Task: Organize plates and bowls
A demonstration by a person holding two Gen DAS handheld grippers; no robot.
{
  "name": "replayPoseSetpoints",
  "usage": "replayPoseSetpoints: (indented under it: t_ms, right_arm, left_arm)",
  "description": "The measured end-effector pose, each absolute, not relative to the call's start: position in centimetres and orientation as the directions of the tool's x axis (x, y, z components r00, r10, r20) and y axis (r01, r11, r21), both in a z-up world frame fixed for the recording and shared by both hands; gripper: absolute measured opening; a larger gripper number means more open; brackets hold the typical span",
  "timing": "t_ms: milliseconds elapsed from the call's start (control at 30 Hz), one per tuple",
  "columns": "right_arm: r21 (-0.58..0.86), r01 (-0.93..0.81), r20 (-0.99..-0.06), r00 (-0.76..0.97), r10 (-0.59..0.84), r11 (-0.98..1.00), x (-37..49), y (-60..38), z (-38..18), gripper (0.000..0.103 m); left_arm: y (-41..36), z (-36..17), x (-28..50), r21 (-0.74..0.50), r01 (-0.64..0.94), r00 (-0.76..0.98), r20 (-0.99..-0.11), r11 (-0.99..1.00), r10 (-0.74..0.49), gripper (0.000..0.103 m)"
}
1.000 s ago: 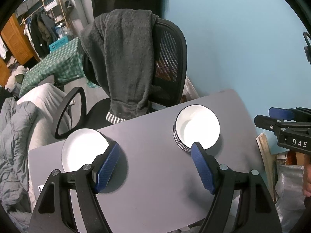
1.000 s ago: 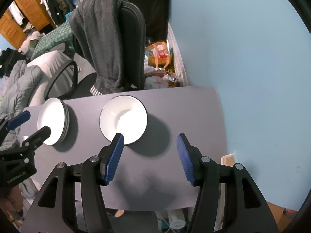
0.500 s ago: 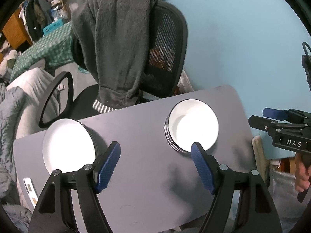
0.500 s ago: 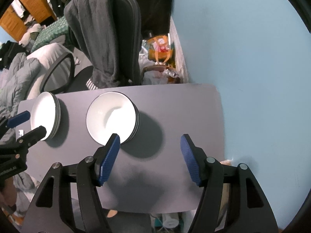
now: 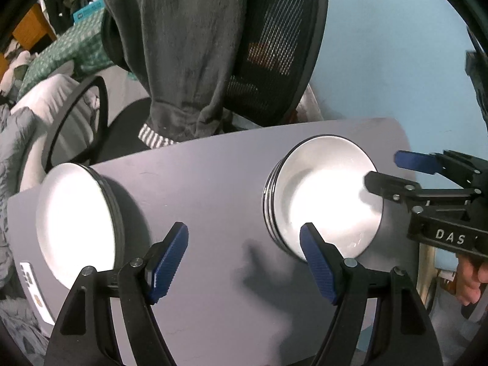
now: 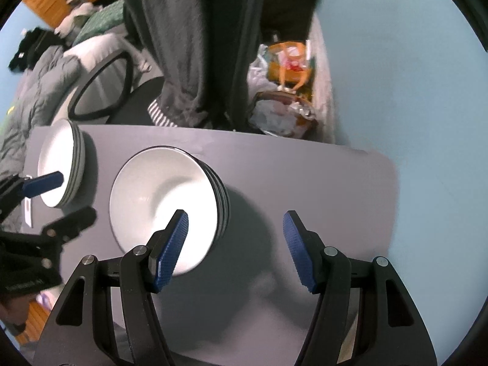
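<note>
1. Risk: the bowl stack [image 6: 164, 204] has several nested rims close together. A right gripper [image 6: 233, 244] that comes down off-centre on the near rim may catch more than one bowl, or tip the stack toward the worktop's [image 5: 213, 183] near edge.
2. Risk: both grippers work close together over the same stack. The left gripper [image 5: 244, 259] and the right one may collide above it.
3. Right gripper: jaws apart, just opened wider, nothing between them. Its left pad overlaps the near rim of the bowl stack in view; contact cannot be confirmed.
4. Left gripper: jaws wide apart, empty, above bare worktop between the two stacks.
5. Plate stack [image 5: 76, 219]: near the worktop's left edge, beside the left gripper's left pad.
6. Bowl stack: mid-worktop, toward the right edge.
</note>
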State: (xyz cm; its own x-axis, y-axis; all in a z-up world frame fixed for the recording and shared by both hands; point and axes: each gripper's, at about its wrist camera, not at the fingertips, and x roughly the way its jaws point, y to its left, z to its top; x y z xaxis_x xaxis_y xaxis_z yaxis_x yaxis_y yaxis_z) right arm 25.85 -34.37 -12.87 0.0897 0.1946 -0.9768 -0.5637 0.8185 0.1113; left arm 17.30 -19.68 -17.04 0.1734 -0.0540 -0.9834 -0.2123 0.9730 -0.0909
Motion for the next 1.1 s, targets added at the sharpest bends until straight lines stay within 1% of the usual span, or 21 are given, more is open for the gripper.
replayPoseSetpoints:
  t_ms: [67, 400, 433, 467, 500, 567, 767, 867, 933, 967, 1100]
  right_arm:
    - [0.124, -0.588, -0.976, 0.074, 0.206, 0.799, 26.2, -33.9, -13.5, 0.064]
    - [0.148, -0.646, -0.981, 0.000, 0.194, 0.749, 27.5, -33.0, -16.1, 0.063]
    - [0.150, -0.649, -0.982, -0.008, 0.190, 0.746, 27.5, -32.9, -16.4, 0.063]
    - [0.151, -0.653, -0.983, -0.020, 0.182, 0.742, 27.6, -32.8, -16.8, 0.063]
    - [0.152, -0.655, -0.984, -0.027, 0.178, 0.741, 27.7, -32.8, -17.1, 0.059]
    - [0.155, -0.655, -0.985, -0.046, 0.166, 0.740, 28.0, -32.7, -17.7, 0.052]
    - [0.206, -0.660, -0.977, -0.093, 0.194, 0.723, 28.2, -32.4, -18.3, 0.046]
    - [0.256, -0.643, -0.966, -0.135, 0.222, 0.722, 28.5, -32.2, -18.5, 0.035]
    - [0.277, -0.635, -0.960, -0.154, 0.233, 0.721, 28.6, -32.0, -18.6, 0.028]
    - [0.279, -0.635, -0.960, -0.159, 0.232, 0.720, 28.6, -31.9, -18.5, 0.027]
    - [0.262, -0.647, -0.965, -0.154, 0.213, 0.717, 28.4, -31.5, -18.5, 0.027]
  left_arm:
    - [-19.9, -17.7, 17.6, -0.073, -0.225, 0.158, -0.987, 0.972, -0.038, 0.077]
    - [-20.2, -20.6, 18.6, -0.093, -0.273, 0.110, -0.992, 0.957, -0.065, 0.077]
    - [-20.2, -20.8, 18.6, -0.097, -0.281, 0.106, -0.992, 0.955, -0.070, 0.075]
    - [-20.1, -21.1, 18.6, -0.100, -0.288, 0.101, -0.992, 0.952, -0.074, 0.071]
    - [-20.2, -21.4, 18.6, -0.102, -0.293, 0.094, -0.993, 0.951, -0.077, 0.069]
    - [-20.3, -21.9, 18.6, -0.102, -0.296, 0.078, -0.994, 0.950, -0.082, 0.060]
    - [-20.3, -22.4, 18.7, -0.143, -0.324, 0.074, -0.989, 0.935, -0.125, 0.059]
    - [-20.0, -22.6, 19.0, -0.180, -0.340, 0.072, -0.984, 0.923, -0.165, 0.059]
    - [-19.8, -22.8, 19.1, -0.218, -0.361, 0.071, -0.976, 0.907, -0.206, 0.056]
    - [-19.7, -22.8, 19.1, -0.235, -0.367, 0.070, -0.972, 0.900, -0.225, 0.052]
    - [-19.7, -22.8, 19.3, -0.268, -0.364, 0.060, -0.962, 0.892, -0.265, 0.043]
